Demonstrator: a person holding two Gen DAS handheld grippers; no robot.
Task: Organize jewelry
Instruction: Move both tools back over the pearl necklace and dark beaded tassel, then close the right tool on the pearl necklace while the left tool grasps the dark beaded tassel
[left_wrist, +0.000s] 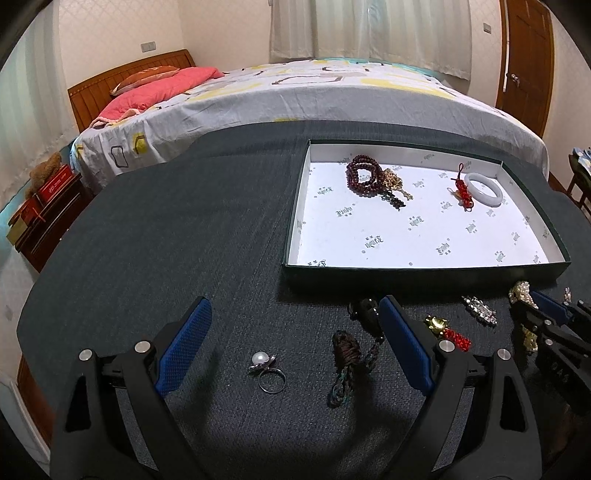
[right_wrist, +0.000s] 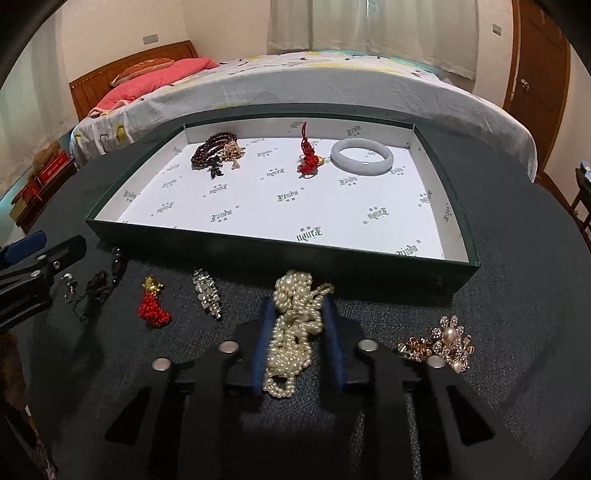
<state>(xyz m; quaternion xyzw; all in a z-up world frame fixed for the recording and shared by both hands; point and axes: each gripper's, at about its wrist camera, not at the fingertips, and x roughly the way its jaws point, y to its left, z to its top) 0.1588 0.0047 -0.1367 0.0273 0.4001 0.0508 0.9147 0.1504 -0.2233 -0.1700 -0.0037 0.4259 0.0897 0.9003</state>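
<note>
A green box (right_wrist: 458, 236) with a white lining holds dark red beads (right_wrist: 210, 151), a red knot charm (right_wrist: 307, 157) and a white bangle (right_wrist: 362, 157). My right gripper (right_wrist: 297, 310) is shut on a pearl necklace (right_wrist: 291, 332) just in front of the box. My left gripper (left_wrist: 295, 310) is open above the dark cloth, with a pearl ring (left_wrist: 266, 371) and a dark cord pendant (left_wrist: 347, 354) lying between its fingers. The box also shows in the left wrist view (left_wrist: 291, 236).
On the cloth lie a red tassel charm (right_wrist: 153, 304), a crystal clip (right_wrist: 208, 295) and a gold flower brooch (right_wrist: 443, 341). A bed (right_wrist: 332, 85) stands behind the table. A nightstand (left_wrist: 48, 218) is at the left.
</note>
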